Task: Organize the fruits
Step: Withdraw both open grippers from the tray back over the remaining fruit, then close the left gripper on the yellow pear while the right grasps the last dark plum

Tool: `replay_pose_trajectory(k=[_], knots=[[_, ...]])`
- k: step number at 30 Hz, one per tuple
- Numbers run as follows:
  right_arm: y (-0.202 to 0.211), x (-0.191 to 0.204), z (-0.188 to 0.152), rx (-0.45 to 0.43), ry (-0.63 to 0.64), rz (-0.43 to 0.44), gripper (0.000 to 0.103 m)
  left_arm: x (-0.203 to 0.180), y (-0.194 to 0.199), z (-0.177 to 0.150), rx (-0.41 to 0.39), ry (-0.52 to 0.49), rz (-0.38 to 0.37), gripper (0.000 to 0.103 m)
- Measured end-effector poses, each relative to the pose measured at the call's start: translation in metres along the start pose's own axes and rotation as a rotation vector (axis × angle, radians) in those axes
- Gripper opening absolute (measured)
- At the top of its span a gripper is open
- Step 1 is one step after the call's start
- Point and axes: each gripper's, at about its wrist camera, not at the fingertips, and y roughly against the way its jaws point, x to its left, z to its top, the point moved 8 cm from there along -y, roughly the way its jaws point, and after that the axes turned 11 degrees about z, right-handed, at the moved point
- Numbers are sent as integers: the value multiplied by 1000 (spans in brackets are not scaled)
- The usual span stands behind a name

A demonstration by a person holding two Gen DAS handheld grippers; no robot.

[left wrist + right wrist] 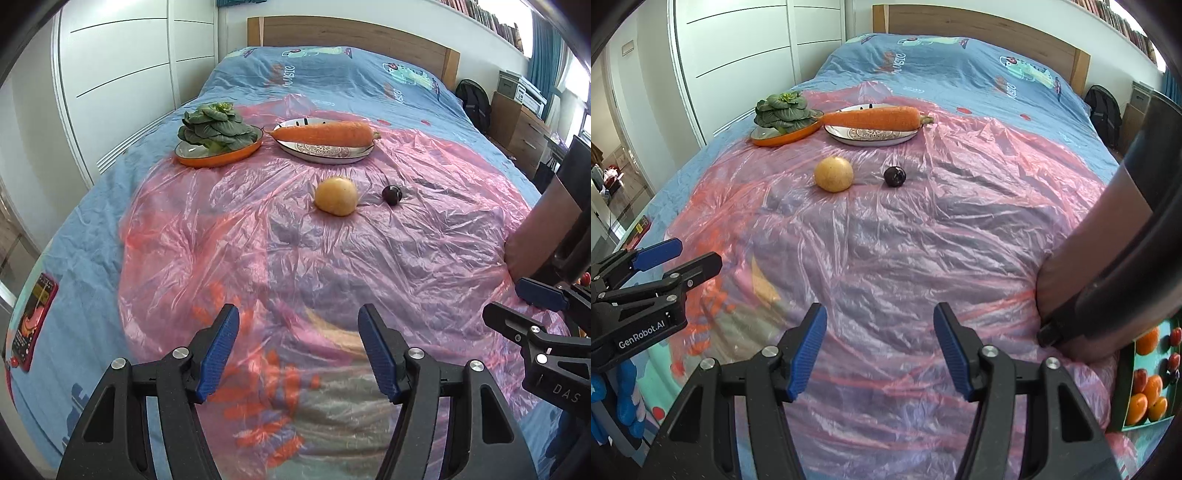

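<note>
Waiting loose: yellow fruit (833,174) and dark plum (894,176), side by side on pink plastic sheet (923,240).
Jaws: left gripper (298,354) and right gripper (880,350) both spread, empty.
Plated (vegetables only): carrot (871,118), greens (781,110).

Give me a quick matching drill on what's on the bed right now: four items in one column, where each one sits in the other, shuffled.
Items:
1. carrot
2. leafy greens
3. yellow round fruit
4. dark plum

Places:
A. on the orange-rimmed dish
B. loose on the pink plastic sheet, right of the other loose fruit
C. across the patterned oval plate
D. loose on the pink plastic sheet, in front of both dishes, left of the other loose fruit

Pairs: 1-C, 2-A, 3-D, 4-B
</note>
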Motion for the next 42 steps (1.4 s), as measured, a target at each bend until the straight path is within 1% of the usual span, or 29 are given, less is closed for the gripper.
replay_pose_trajectory(k=[4,9,12,20,24,27,29,36,39,42], knots=[[-20,-10,24,-14,1,13,103,-11,-21,21,-3,-23,-26,61],[-43,-20,55,-52,25,21,103,-26,-48,52,-10,-54,-67,61],[-55,-24,71,-75,45,26,103,-37,-64,67,-15,-86,-91,64],[-91,-48,99,-111,24,47,103,-57,-104,87,-10,-157,-109,64],[-107,-53,110,-124,24,74,103,-63,-122,93,-1,-164,-113,64],[-121,-55,114,-116,29,91,92,-67,-132,94,5,-167,-115,64],[-130,-57,116,-112,31,102,82,-68,-137,93,8,-168,-120,64],[-149,-59,118,-111,35,124,77,-74,-147,92,-4,-180,-131,64],[-153,-59,119,-115,42,132,72,-76,-148,92,-13,-191,-131,64],[-156,-56,118,-114,56,140,64,-78,-150,91,-16,-203,-128,64]])
